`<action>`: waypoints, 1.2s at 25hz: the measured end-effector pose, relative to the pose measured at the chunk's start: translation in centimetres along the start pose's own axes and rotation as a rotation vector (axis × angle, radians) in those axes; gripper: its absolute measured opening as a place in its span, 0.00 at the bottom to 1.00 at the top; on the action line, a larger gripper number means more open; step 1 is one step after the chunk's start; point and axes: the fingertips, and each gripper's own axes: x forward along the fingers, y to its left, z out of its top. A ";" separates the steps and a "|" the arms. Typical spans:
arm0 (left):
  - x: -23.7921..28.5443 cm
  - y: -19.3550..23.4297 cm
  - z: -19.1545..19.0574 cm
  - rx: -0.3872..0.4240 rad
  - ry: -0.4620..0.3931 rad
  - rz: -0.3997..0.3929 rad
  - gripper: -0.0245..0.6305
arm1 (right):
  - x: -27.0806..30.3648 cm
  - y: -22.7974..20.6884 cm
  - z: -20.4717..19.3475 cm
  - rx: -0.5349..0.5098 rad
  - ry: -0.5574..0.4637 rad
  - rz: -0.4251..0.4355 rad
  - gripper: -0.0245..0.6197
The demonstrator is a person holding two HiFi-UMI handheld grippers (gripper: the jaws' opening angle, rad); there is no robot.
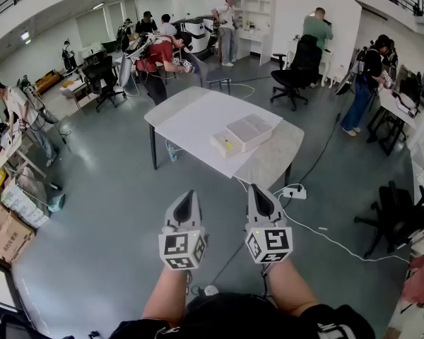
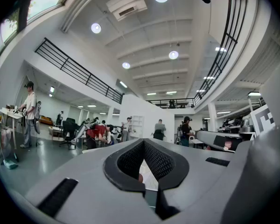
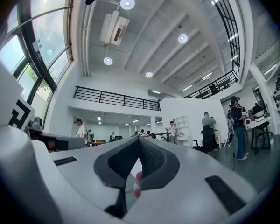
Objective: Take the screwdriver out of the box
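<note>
A white box (image 1: 226, 144) lies open on the white table (image 1: 191, 122) ahead, its lid (image 1: 249, 131) flipped to the right. A small yellow item (image 1: 228, 145) shows inside the box; I cannot tell whether it is the screwdriver. Both grippers hang over the grey floor, well short of the table. My left gripper (image 1: 187, 195) and right gripper (image 1: 256, 191) stand side by side, each shut with nothing between its jaws. In the left gripper view the left gripper (image 2: 143, 142) points at the room, and in the right gripper view so does the right gripper (image 3: 139, 138).
A power strip (image 1: 295, 192) and a white cable (image 1: 325, 235) lie on the floor right of my grippers. A black office chair (image 1: 295, 75) stands behind the table. Several people work at desks around the hall. Cardboard boxes (image 1: 7, 233) sit at the left.
</note>
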 end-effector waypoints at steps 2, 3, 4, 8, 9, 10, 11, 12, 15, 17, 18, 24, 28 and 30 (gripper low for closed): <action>-0.2 -0.3 0.1 -0.001 -0.004 0.005 0.06 | -0.2 -0.2 0.1 0.004 0.002 0.005 0.06; -0.2 -0.4 0.2 -0.002 -0.005 0.007 0.06 | -0.3 -0.3 0.1 0.005 0.000 0.006 0.06; -0.3 -0.5 0.1 -0.003 -0.005 0.007 0.06 | -0.4 -0.3 0.2 0.003 -0.006 0.007 0.06; -0.2 -0.1 0.2 -0.003 -0.003 0.006 0.06 | -0.3 0.4 0.8 -0.029 -0.033 0.014 0.06; -0.3 0.2 0.3 -0.004 -0.003 0.007 0.06 | -0.1 0.7 0.9 -0.033 -0.034 0.016 0.06; -0.3 0.5 0.3 -0.005 -0.004 0.008 0.06 | 0.1 1.0 0.9 -0.034 -0.032 0.017 0.06; -0.2 0.8 0.4 -0.006 -0.005 0.009 0.06 | 0.2 1.2 0.8 -0.035 -0.031 0.018 0.06; -0.2 1.1 0.4 -0.006 -0.006 0.010 0.06 | 0.4 1.3 0.8 -0.037 -0.030 0.018 0.06; 0.1 1.9 0.2 -0.009 -0.007 0.011 0.06 | 1.0 1.7 0.3 -0.038 -0.028 0.015 0.06; 0.2 2.6 0.2 -0.013 -0.011 0.010 0.06 | 1.5 2.1 0.1 -0.038 -0.024 0.009 0.06; 0.3 3.1 0.3 -0.015 -0.015 0.010 0.06 | 1.9 2.5 0.1 -0.040 -0.024 0.007 0.06; 0.5 5.9 0.7 -0.016 -0.027 -0.013 0.06 | 3.7 4.4 0.2 -0.045 -0.033 -0.006 0.06; 0.7 7.1 0.8 -0.030 -0.033 -0.025 0.06 | 4.8 5.3 -0.1 -0.038 -0.040 -0.017 0.06; 0.8 7.3 0.6 -0.025 -0.031 -0.029 0.06 | 5.1 5.5 -0.4 -0.034 -0.034 -0.017 0.06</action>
